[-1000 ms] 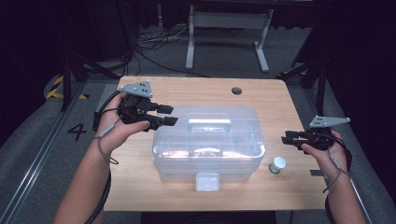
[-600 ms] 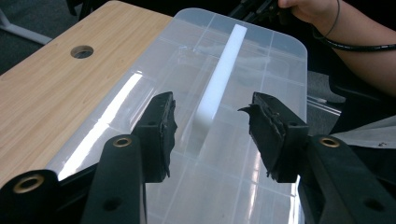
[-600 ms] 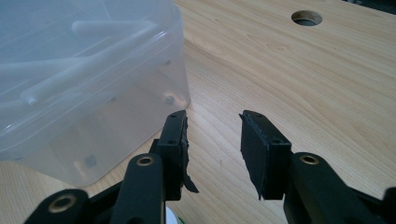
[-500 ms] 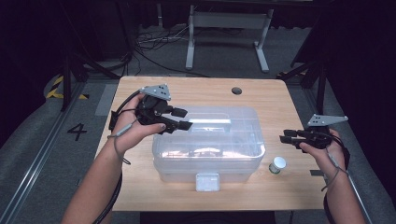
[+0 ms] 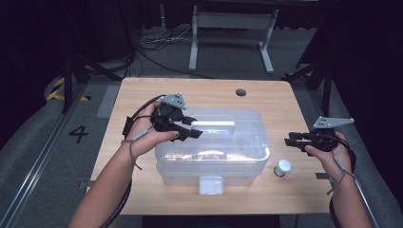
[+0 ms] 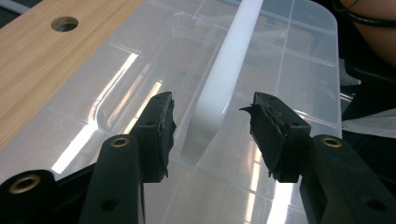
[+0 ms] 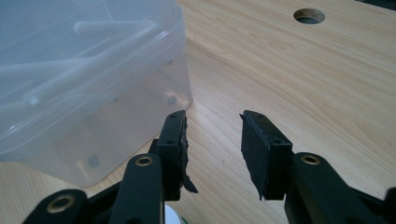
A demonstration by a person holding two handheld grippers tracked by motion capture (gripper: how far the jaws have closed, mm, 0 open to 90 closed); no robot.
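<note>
A clear plastic storage box (image 5: 214,154) with a lid and a white handle (image 5: 214,124) stands mid-table. My left gripper (image 5: 192,128) hovers over the lid's left part, pointing along the handle. In the left gripper view the left gripper (image 6: 212,107) is open, and the near end of the handle (image 6: 233,51) lies between its tips without touching the pads; the jaws have just been closing slightly. My right gripper (image 5: 288,140) is held to the right of the box, apart from it. Seen from its own camera, the right gripper (image 7: 212,121) is open over bare wood beside the box corner (image 7: 70,70).
A small white-capped jar (image 5: 283,167) stands on the wooden table (image 5: 142,90) near the box's front right corner. A round hole (image 5: 241,92) sits at the table's far side. A white latch (image 5: 211,184) hangs at the box's front. Dark floor and cables surround the table.
My left hand has moved right and down, from beside the box's left edge to over the lid at the handle's end. The right hand has stayed in place.
</note>
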